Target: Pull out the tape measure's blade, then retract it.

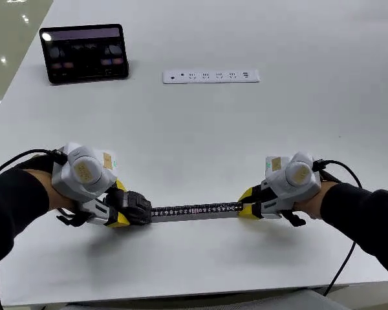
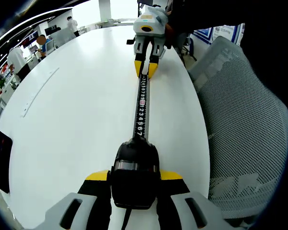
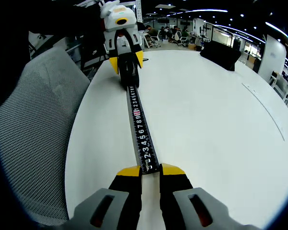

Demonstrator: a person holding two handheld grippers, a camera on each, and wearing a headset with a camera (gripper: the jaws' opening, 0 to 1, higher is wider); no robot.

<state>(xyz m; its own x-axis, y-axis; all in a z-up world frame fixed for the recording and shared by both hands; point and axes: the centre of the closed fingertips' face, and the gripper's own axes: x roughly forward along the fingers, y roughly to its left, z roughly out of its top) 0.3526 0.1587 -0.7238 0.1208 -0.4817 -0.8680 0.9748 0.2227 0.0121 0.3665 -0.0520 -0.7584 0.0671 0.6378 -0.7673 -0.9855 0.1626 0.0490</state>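
Observation:
The black tape measure case (image 1: 133, 208) rests on the white table (image 1: 194, 129) with my left gripper (image 1: 120, 204) shut on its sides; in the left gripper view the case (image 2: 134, 173) sits between the yellow-tipped fingers (image 2: 96, 176). Its dark numbered blade (image 1: 195, 210) (image 2: 141, 109) (image 3: 141, 129) runs flat along the table to the right. My right gripper (image 1: 247, 203) (image 3: 150, 170) is shut on the blade's end. Each gripper faces the other: the right one (image 2: 147, 70) at the blade's far end, the left one (image 3: 126, 60) with the case (image 3: 128, 73).
A black tablet (image 1: 84, 51) stands at the far left and a white power strip (image 1: 211, 76) lies beyond the blade. A grey mesh chair (image 2: 240, 124) (image 3: 33, 124) stands at the table's near edge. Cables trail from both grippers. People and desks are in the room behind.

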